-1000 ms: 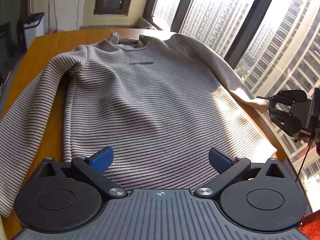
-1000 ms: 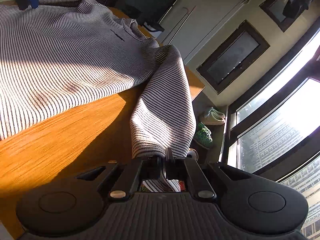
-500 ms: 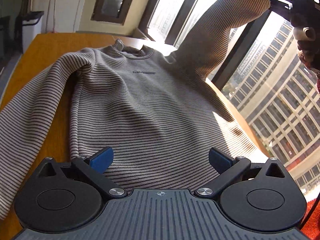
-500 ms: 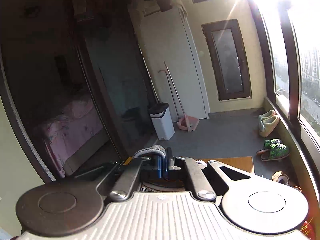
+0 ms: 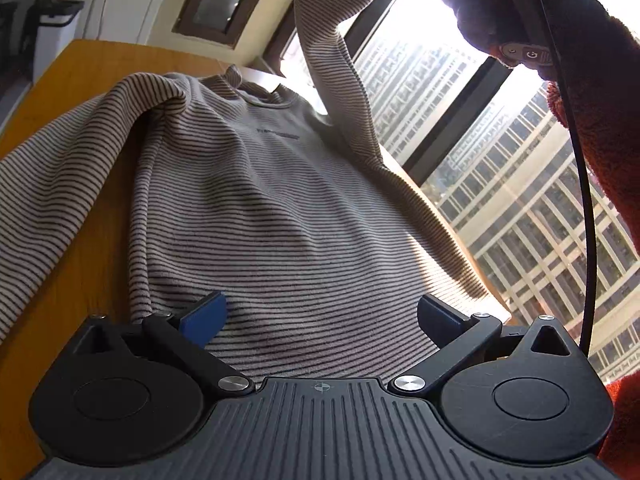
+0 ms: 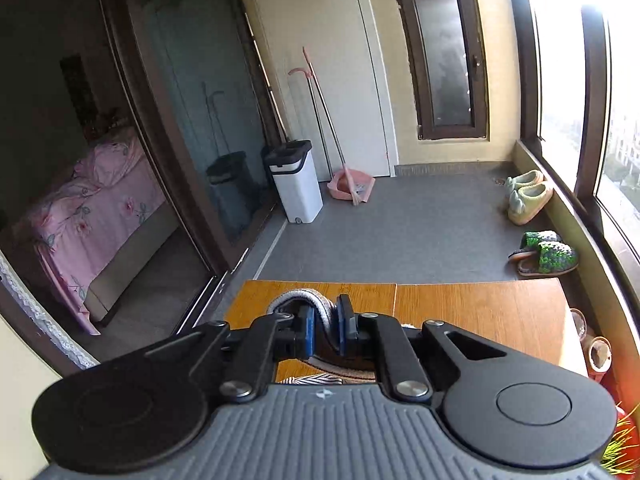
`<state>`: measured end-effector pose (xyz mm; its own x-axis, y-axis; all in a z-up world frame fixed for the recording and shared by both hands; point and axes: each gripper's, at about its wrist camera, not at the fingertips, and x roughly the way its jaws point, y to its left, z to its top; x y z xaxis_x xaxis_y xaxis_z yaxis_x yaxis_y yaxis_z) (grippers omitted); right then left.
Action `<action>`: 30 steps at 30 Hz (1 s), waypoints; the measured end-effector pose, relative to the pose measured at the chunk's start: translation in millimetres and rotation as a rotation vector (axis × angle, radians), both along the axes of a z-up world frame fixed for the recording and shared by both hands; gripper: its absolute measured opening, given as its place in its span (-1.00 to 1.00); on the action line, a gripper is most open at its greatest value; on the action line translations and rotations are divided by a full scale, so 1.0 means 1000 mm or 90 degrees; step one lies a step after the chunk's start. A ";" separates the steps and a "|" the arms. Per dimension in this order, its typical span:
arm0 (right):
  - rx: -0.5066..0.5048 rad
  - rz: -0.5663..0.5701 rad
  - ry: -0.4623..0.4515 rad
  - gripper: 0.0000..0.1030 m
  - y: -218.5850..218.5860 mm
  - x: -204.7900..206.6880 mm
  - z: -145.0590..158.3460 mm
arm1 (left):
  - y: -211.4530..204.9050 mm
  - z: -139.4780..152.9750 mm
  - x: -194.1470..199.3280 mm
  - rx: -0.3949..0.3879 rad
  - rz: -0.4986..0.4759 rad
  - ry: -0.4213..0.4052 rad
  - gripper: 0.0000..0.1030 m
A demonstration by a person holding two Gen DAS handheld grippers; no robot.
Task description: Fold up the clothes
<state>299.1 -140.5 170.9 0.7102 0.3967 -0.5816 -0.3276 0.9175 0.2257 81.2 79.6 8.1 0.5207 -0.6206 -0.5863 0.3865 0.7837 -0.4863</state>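
A grey-and-dark striped sweater (image 5: 280, 200) lies face up on the wooden table (image 5: 92, 64), collar at the far end. Its right sleeve (image 5: 336, 60) is pulled up high above the body, towards the window. My right gripper (image 6: 325, 330) has the sleeve cuff (image 6: 304, 298) between its blue pads; the jaws are opening, with the cloth still pinched there. My left gripper (image 5: 320, 316) stands open just above the sweater's near hem, nothing between its fingers. The left sleeve (image 5: 52, 184) lies spread on the table at the left.
A person's hand in a rust-red sleeve (image 5: 600, 100) and a black cable (image 5: 584, 200) are at the upper right. Tall windows (image 5: 500, 160) run along the table's right side. Beyond the table's far edge (image 6: 480, 312) stand a white bin (image 6: 296, 180), dustpan and slippers.
The right gripper has carried the sleeve cuff from the table's edge up high above the sweater. The left gripper has edged in lower over the hem.
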 end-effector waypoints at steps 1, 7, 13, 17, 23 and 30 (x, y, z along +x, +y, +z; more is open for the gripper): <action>-0.001 0.001 0.003 -0.71 0.001 0.000 -0.002 | 0.001 0.000 0.001 -0.002 -0.001 0.000 1.00; -0.011 -0.007 0.012 0.10 -0.004 -0.002 -0.011 | -0.001 -0.003 0.005 -0.004 -0.003 -0.002 1.00; -0.010 -0.010 -0.024 0.15 -0.011 -0.005 0.003 | 0.000 -0.003 0.005 -0.006 0.000 0.001 1.00; -0.035 0.013 -0.045 0.13 -0.017 -0.014 -0.006 | -0.002 -0.002 0.006 0.001 -0.002 0.004 1.00; -0.097 0.024 -0.022 -0.08 -0.035 -0.022 -0.051 | -0.004 -0.003 0.009 0.011 -0.004 0.005 1.00; -0.201 -0.032 0.118 -0.08 -0.070 -0.016 -0.145 | 0.018 0.014 0.004 0.027 0.041 -0.018 1.00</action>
<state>283.3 -210.4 26.1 0.5954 0.1448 -0.7903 -0.2611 0.9651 -0.0198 84.8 97.5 21.6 0.5752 -0.5602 -0.5961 0.3483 0.8271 -0.4412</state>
